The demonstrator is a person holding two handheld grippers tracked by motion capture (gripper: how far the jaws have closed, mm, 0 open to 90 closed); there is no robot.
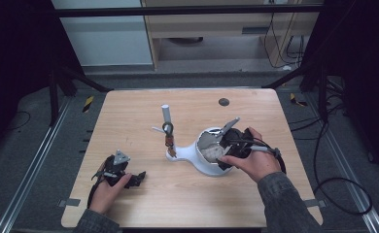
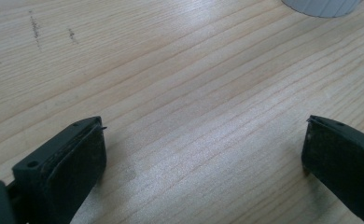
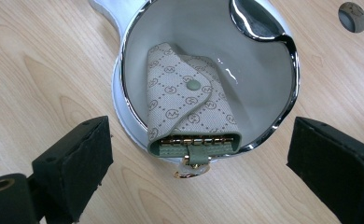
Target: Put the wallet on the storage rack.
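A small fabric key case (image 3: 189, 116), cream with a printed monogram pattern and green trim, lies inside the round white dish (image 3: 259, 84) with a chromed rim. Its snap flap is closed, and its lower end with the gold hardware hangs over the rim nearest the right claw (image 3: 199, 158). That claw hovers just above the dish with its jaws spread wide, one on each side of the case and touching nothing; bare wood shows between them. In the high view the right claw (image 1: 229, 141) sits over the dish (image 1: 197, 158), held by the right hand (image 1: 253, 160), and the dish joins a white base from which a slim post (image 1: 167, 124) rises, just beyond the claw toward the middle of the worktop (image 1: 187, 204). A brown item hangs low on that post, too small to identify. A small dark disc (image 3: 353, 17) lies on the wood beyond the dish, well apart from the claw.

The left claw (image 2: 203, 149) is also open wide, its jaws low over bare wood and holding nothing. A white ribbed edge (image 2: 322, 5) of something shows far ahead of it. In the high view the left claw (image 1: 136, 178) rests near the front edge in the left hand (image 1: 110, 189), well apart from the dish.
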